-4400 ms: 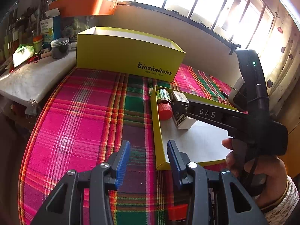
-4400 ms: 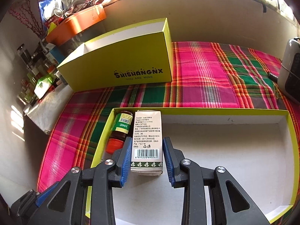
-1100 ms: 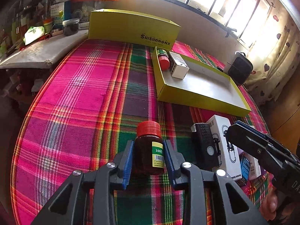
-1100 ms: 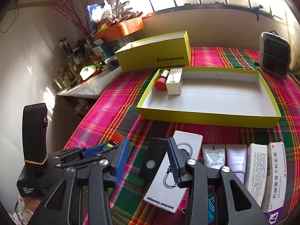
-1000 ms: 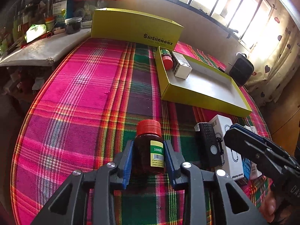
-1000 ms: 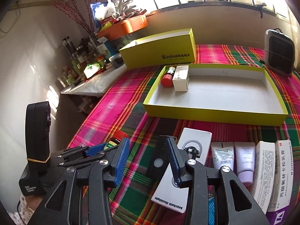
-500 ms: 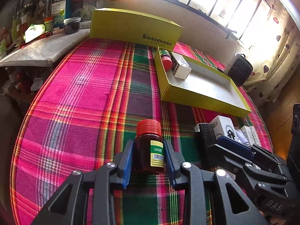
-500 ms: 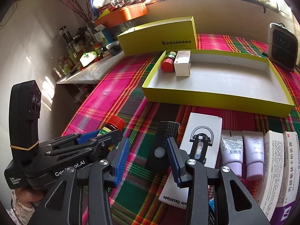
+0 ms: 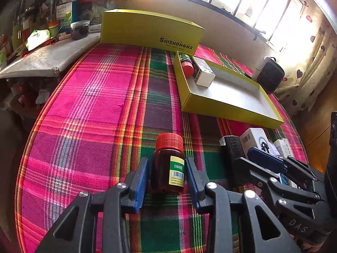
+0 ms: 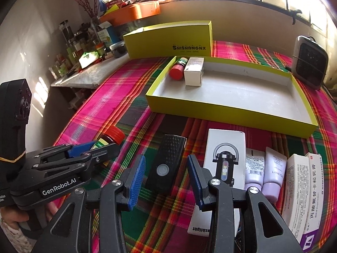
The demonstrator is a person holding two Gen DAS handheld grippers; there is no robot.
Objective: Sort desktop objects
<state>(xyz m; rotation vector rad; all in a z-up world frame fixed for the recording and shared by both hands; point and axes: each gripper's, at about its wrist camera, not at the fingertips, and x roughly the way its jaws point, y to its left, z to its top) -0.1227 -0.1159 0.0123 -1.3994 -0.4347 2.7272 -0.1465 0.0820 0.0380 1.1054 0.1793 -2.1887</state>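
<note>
Both blue fingers [image 9: 140, 180] of the left gripper [image 9: 166, 179] stand close on each side of the brown pill bottle [image 9: 167, 168], which is upright on the plaid tablecloth [image 9: 94, 109]; whether the pads really press it, I cannot tell. Fingers of the right gripper [image 10: 165, 179] are wide apart and hold nothing, with the black remote [image 10: 166, 162] lying between them on the cloth. Just right of the remote lies a white flashlight box [image 10: 225, 147]. Farther away is the yellow tray [image 10: 221, 107], with a red-capped bottle [image 10: 178, 68] and a white carton [image 10: 193, 71] in its far left corner.
</note>
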